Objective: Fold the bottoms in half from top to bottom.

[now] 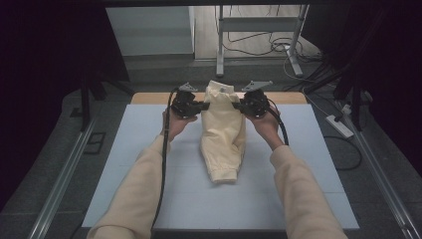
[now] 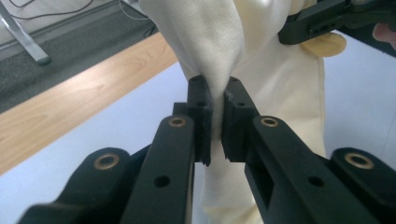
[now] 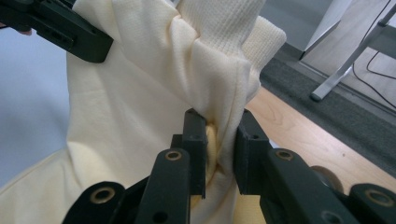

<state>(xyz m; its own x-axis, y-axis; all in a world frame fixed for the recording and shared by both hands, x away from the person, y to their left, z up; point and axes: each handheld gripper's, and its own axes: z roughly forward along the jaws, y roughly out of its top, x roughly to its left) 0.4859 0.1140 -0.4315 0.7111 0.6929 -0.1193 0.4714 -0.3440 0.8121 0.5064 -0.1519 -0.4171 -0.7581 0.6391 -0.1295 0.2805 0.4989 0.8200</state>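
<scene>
The left gripper and right gripper each clench a bunched side of a cream sweatshirt, lifting it above the table.

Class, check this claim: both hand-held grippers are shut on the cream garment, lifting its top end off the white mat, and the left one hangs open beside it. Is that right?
Not quite. The left hand-held gripper is not open: the left gripper view shows its jaws shut on the cream garment. The right hand-held gripper grips it too, lifting its top end above the white mat.
</scene>
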